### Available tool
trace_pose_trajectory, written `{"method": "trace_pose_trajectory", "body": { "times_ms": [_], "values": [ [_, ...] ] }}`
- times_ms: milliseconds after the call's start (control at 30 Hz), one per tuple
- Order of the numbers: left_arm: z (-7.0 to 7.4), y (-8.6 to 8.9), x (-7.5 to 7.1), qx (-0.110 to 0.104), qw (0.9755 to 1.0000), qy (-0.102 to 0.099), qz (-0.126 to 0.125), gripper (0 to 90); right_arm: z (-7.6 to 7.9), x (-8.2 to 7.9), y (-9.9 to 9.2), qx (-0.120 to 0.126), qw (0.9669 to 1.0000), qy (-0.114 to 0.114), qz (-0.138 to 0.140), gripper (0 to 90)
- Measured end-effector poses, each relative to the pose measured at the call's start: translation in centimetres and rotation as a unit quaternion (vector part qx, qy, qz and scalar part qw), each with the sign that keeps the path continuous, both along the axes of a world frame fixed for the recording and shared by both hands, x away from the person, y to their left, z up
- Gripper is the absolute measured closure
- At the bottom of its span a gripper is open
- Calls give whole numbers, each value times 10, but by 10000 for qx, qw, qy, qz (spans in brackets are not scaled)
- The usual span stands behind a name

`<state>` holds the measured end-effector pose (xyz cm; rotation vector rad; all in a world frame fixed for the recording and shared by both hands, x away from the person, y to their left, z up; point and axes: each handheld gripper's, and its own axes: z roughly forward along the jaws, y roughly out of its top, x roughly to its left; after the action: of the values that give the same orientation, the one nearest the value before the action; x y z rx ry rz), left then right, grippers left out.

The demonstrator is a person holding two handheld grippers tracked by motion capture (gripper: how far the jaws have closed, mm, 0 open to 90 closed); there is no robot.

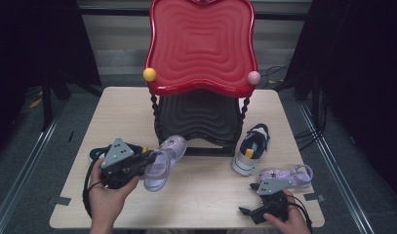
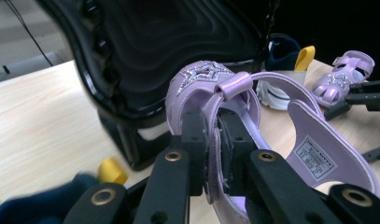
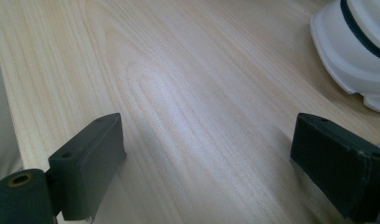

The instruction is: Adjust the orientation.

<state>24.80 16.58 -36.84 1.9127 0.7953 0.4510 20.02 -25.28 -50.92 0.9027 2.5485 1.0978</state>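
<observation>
A: Left tongs [image 2: 214,140] clamped on the side strap of the lilac jelly sandal with glitter star [image 2: 253,135], held just in front of the black lower shelf of the red-topped rack [image 1: 198,119].

B: Right tongs [image 3: 206,163] apart, idle over the pale wooden counter [image 3: 178,93]. Suggest keeping the sole level and sliding it in toe-first, clear of the twisted post.

lilac sandal [image 2: 290,140], red rippled tray [image 1: 202,44], pale wood table [image 1: 206,195]

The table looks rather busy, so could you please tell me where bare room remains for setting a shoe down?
Bare table lies left of the red rack, and along the near edge between both hand-held grippers. Crowded: around the purple sandal, the sneaker and the second sandal.
</observation>
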Motion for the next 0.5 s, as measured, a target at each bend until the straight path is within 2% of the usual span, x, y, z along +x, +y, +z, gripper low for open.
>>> {"method": "trace_pose_trajectory", "body": {
  "times_ms": [67, 300, 333, 500],
  "values": [
    [0, -7, 3, 26, 10000, -54, 40, 821, 0, 0, 0, -2, 10000, -6, 3, 92],
    [3, -31, 10, -182, 9993, -193, 277, 822, 0, 0, 0, -1, 10000, -1, 1, 92],
    [4, -37, 11, -144, 9990, -256, 329, 822, 0, 0, 0, 0, 10000, 0, 0, 92],
    [5, -57, 18, -272, 9967, -388, 660, 822, 0, 0, 0, 0, 10000, 0, 1, 92]
  ]
}}
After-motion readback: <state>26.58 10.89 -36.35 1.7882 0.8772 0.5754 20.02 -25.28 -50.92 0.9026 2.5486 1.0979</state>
